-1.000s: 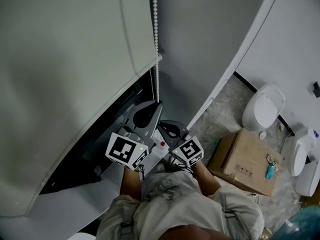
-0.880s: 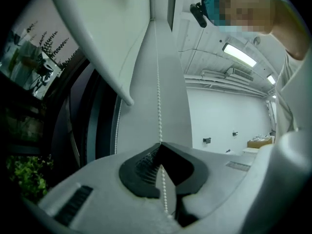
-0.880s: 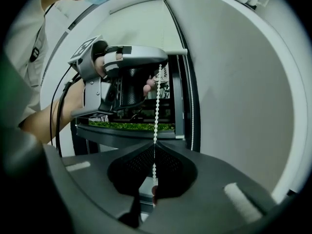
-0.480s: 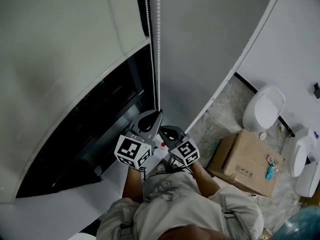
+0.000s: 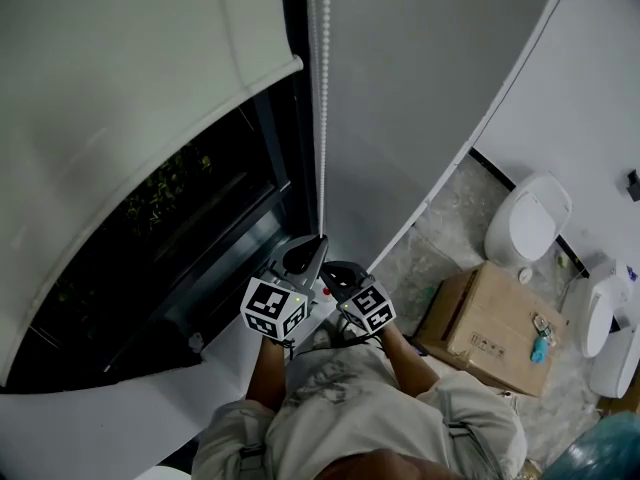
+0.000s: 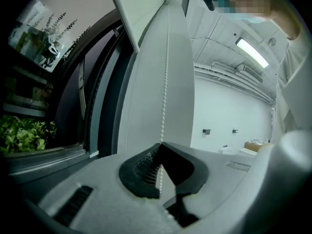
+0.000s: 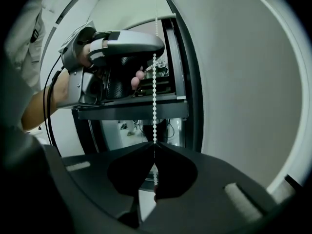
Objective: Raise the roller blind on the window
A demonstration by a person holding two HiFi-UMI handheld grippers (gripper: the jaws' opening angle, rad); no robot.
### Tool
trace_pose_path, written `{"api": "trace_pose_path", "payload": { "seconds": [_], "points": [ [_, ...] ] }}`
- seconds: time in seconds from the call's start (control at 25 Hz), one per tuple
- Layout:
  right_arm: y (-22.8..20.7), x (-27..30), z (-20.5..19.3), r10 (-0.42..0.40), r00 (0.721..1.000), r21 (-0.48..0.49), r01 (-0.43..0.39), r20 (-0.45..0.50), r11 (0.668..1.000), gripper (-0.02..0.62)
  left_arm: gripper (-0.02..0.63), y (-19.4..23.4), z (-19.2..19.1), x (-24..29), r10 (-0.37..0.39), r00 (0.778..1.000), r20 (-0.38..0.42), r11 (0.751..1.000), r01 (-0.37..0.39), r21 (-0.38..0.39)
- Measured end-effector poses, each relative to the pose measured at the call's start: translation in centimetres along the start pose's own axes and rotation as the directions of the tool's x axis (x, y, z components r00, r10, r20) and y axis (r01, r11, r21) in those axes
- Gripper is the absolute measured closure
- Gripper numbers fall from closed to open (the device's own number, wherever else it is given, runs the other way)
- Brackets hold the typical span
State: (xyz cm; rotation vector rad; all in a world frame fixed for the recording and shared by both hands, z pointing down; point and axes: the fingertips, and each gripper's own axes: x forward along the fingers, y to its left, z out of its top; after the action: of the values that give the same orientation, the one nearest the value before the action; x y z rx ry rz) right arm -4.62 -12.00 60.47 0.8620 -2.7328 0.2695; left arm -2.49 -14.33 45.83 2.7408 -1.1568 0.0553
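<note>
Beside the window (image 5: 190, 223), the bead chain (image 5: 322, 108) hangs straight down the frame's right edge, and both tongs are clamped on it low down: the left tongs (image 6: 161, 146) are closed with the beads running between the ribbed pads, and the right tongs (image 7: 154, 146) are pinched shut on the same strand just below. The blind (image 5: 120, 88) looks only partly raised. Its bottom rail sits high at the left, dark glass and some greenery show beneath it, but fabric covers the upper pane, so more pulls seem needed. No brand or wording is legible; the marker cubes (image 5: 272, 308) carry only black-and-white squares, and the labels on the box (image 5: 495, 323) are too small to read.
</note>
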Motion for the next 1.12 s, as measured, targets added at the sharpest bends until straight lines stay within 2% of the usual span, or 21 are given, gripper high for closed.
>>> {"api": "trace_pose_path", "payload": {
  "seconds": [0.24, 0.4, 0.64, 0.84, 1.0, 1.12],
  "points": [
    [-0.1, -0.5, -0.5, -0.009, 1.000, -0.024, 0.008, -0.012, 1.000, 0.578, 0.595, -0.2, -0.5, -0.4, -0.003, 1.000, 0.008, 1.000, 0.003, -0.008],
    [-0.5, -2.1, 1.6, -0.017, 0.999, -0.012, 0.017, 0.038, 1.000, 0.526, 0.595, 0.1, -0.4, -0.6, -0.002, 1.000, 0.015, 1.000, 0.002, -0.012],
    [-1.1, -5.0, 9.3, -0.031, 0.979, -0.046, 0.041, 0.201, 0.998, 0.523, 0.595, 0.6, -0.3, -0.9, 0.006, 1.000, 0.017, 1.000, -0.006, -0.010],
    [-0.1, -7.6, 18.3, 0.028, 0.939, -0.094, 0.004, 0.344, 0.996, 0.509, 0.595, 0.6, -0.2, -0.7, 0.006, 1.000, 0.016, 1.000, -0.006, -0.005],
    [0.6, -9.4, 24.9, 0.075, 0.886, -0.143, -0.010, 0.457, 0.990, 0.499, 0.595, 0.5, -0.2, -0.7, 0.005, 1.000, 0.019, 1.000, -0.005, -0.001],
    [0.5, -9.6, 27.7, 0.088, 0.874, -0.184, 0.003, 0.479, 0.983, 0.497, 0.595, 0.6, -0.2, -0.8, 0.009, 1.000, 0.022, 1.000, -0.009, -0.003]
  ]
}}
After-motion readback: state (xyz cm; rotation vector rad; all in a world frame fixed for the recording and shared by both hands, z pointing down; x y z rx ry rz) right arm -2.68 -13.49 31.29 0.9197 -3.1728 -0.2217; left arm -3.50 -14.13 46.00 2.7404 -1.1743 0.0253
